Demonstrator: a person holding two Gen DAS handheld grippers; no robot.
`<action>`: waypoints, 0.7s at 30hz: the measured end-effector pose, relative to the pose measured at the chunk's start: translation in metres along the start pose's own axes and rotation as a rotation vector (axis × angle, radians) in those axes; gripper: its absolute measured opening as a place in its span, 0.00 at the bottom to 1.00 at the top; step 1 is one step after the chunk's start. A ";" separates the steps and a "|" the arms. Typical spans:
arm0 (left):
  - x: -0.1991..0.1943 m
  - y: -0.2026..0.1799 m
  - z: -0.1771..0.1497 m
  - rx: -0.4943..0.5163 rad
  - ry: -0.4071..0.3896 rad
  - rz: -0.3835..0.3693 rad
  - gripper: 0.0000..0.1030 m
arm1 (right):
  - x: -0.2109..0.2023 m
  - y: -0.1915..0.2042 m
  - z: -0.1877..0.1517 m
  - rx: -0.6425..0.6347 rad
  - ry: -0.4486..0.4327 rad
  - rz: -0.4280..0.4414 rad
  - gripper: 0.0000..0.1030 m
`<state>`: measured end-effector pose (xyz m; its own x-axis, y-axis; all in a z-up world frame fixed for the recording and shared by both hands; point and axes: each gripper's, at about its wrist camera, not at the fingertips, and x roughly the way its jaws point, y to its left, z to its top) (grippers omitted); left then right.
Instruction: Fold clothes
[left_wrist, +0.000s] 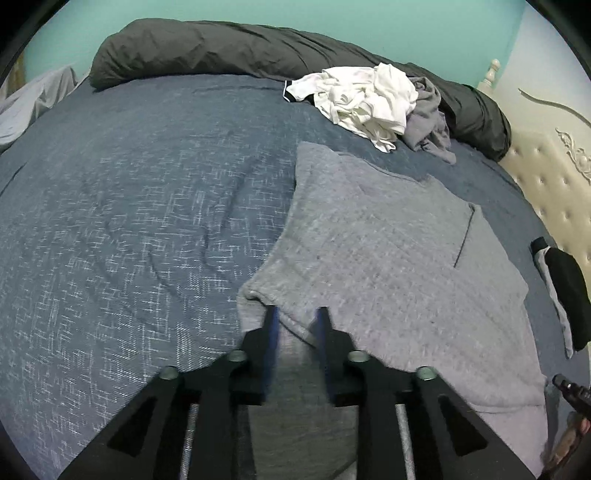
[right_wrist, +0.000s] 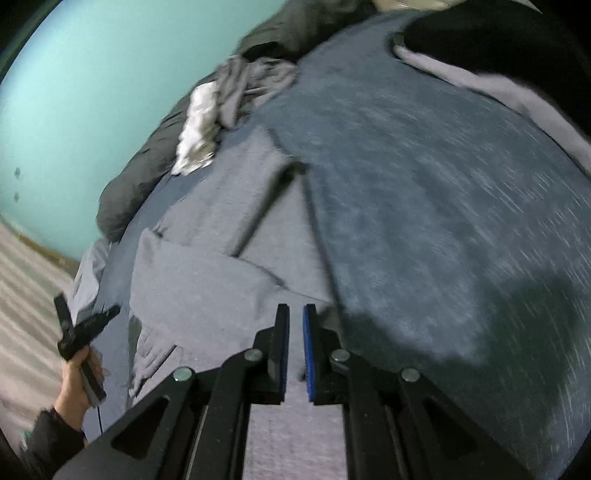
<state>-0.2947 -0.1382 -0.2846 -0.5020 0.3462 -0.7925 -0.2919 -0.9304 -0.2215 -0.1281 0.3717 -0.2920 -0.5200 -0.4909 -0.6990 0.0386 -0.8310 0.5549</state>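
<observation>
A grey T-shirt (left_wrist: 391, 258) lies spread on the blue bedcover (left_wrist: 129, 221), partly folded. My left gripper (left_wrist: 297, 312) is open with a gap between its blue pads, hovering over the shirt's near left corner, where the fabric bunches between the fingers. In the right wrist view the same grey shirt (right_wrist: 229, 258) lies under my right gripper (right_wrist: 295, 310), whose pads stand a narrow gap apart with no cloth seen between them. The left gripper (right_wrist: 85, 328) shows there at the left, held in a hand.
A pile of white clothes (left_wrist: 365, 99) and a grey garment (left_wrist: 428, 122) lies at the far side by a dark rolled duvet (left_wrist: 221, 48). A black and grey garment (left_wrist: 561, 295) lies at the right near the tufted headboard (left_wrist: 546, 177). Teal wall behind.
</observation>
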 end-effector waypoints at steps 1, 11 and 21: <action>0.002 -0.001 0.002 0.001 0.003 0.004 0.33 | 0.007 0.004 -0.001 -0.017 0.023 0.000 0.07; 0.047 0.010 0.029 -0.016 0.070 0.032 0.37 | 0.026 0.006 0.000 -0.033 0.041 -0.070 0.07; 0.057 0.031 0.017 -0.064 0.072 -0.009 0.16 | 0.029 0.012 0.006 0.000 -0.020 -0.025 0.07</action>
<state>-0.3457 -0.1449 -0.3270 -0.4394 0.3471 -0.8285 -0.2423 -0.9339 -0.2628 -0.1473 0.3489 -0.3026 -0.5379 -0.4644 -0.7035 0.0253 -0.8431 0.5372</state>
